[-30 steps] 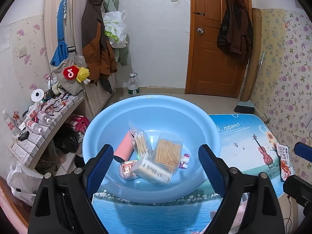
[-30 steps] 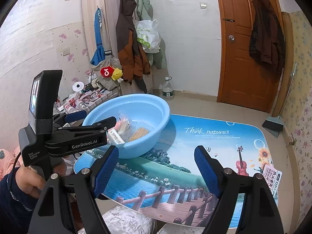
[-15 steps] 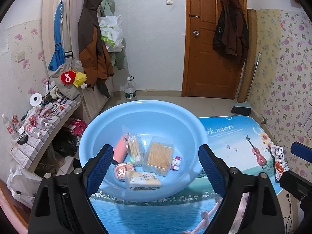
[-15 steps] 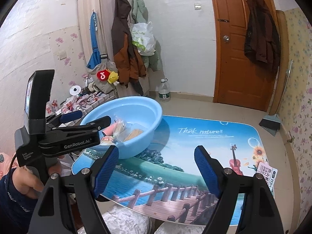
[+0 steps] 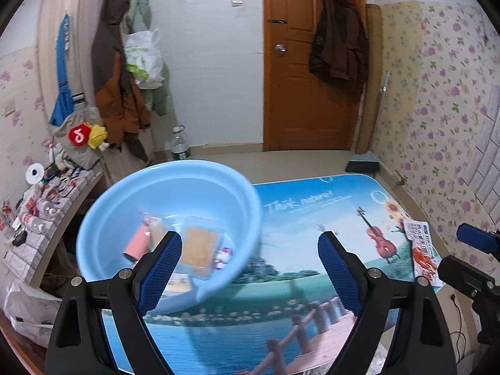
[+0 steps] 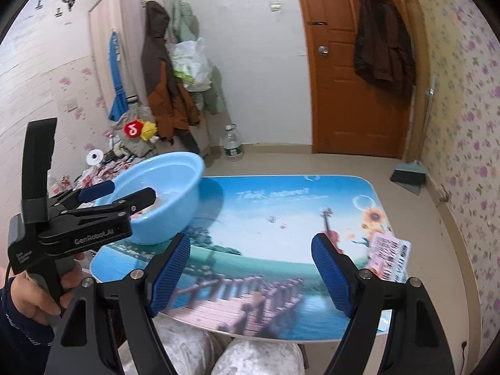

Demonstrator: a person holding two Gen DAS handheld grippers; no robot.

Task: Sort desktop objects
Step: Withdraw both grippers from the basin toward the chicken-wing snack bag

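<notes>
A light blue basin (image 5: 175, 200) stands on the left end of the picture-printed table (image 5: 312, 218); it also shows in the right wrist view (image 6: 168, 193). In it lie a clear box of toothpicks (image 5: 200, 247), a pink tube (image 5: 136, 243), a cotton swab pack (image 5: 154, 234) and a small white figure (image 5: 223, 254). A pink printed packet (image 6: 389, 257) lies at the table's right edge, also seen in the left wrist view (image 5: 422, 250). My left gripper (image 5: 250, 272) is open and empty, pulled back in front of the basin. My right gripper (image 6: 250, 272) is open and empty over the table's near edge.
A shelf with bottles and clutter (image 5: 43, 200) runs along the left wall. Coats (image 5: 115, 72) hang beside it. A water bottle (image 5: 179, 147) stands on the floor, a dustpan (image 6: 409, 175) by the door. My knees (image 6: 218, 353) are under the near edge.
Both grippers have drawn back from the basin and turned right; the basin now sits further left in both views. The small white box seen in the basin earlier is now behind my left finger.
</notes>
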